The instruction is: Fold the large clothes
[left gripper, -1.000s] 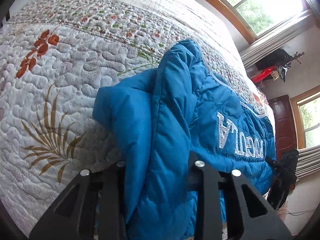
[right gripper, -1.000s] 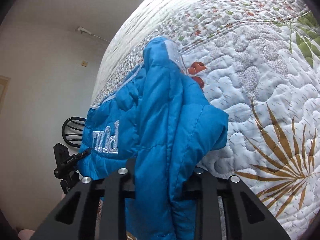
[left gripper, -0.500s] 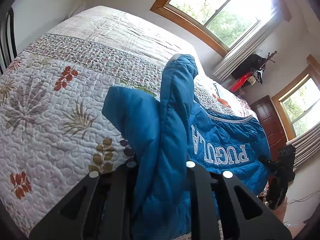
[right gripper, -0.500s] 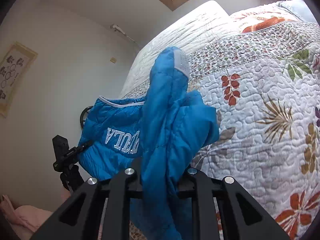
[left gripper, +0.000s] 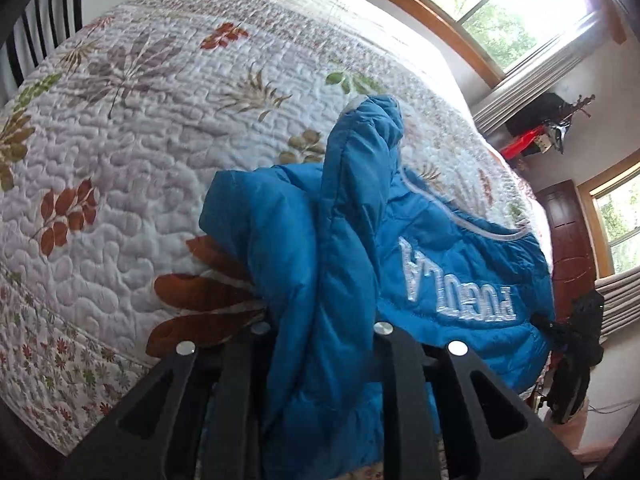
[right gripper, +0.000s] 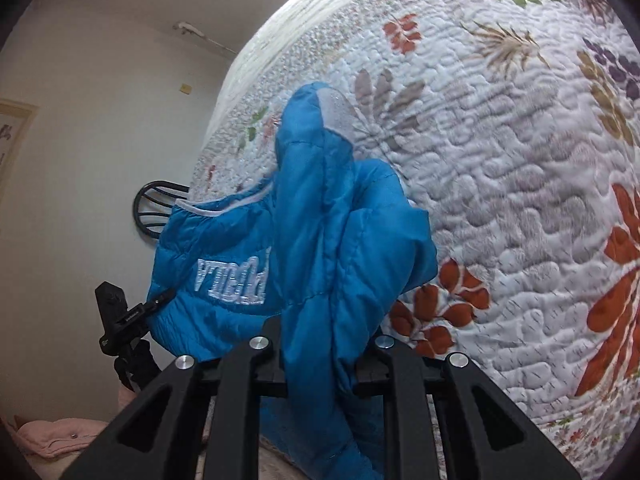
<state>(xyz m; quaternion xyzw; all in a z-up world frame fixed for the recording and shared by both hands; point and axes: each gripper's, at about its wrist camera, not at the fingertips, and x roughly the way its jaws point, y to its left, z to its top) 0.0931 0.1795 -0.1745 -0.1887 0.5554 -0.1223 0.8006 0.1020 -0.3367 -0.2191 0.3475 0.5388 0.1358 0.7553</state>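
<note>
A blue quilted puffer jacket (left gripper: 460, 264) with white lettering hangs between my two grippers above the bed's near edge. My left gripper (left gripper: 320, 332) is shut on a bunched fold of the jacket that stands up between its fingers. My right gripper (right gripper: 320, 344) is shut on another bunched fold of the jacket (right gripper: 320, 240), with a grey-tipped corner pointing up. In each view the other gripper shows as a black shape at the jacket's far end, in the left wrist view (left gripper: 576, 344) and in the right wrist view (right gripper: 120, 316).
A white quilted bedspread with leaf prints (left gripper: 160, 120) covers the bed (right gripper: 520, 160). A black chair back (right gripper: 156, 208) stands by the wall. Windows (left gripper: 492, 4) and a brown door (left gripper: 568, 248) are beyond the bed. Pink cloth (right gripper: 52, 436) lies low at left.
Both grippers, still shut on the jacket, have tilted down toward the bed. The bedspread fills more of both views and the jacket hangs closer to its near edge.
</note>
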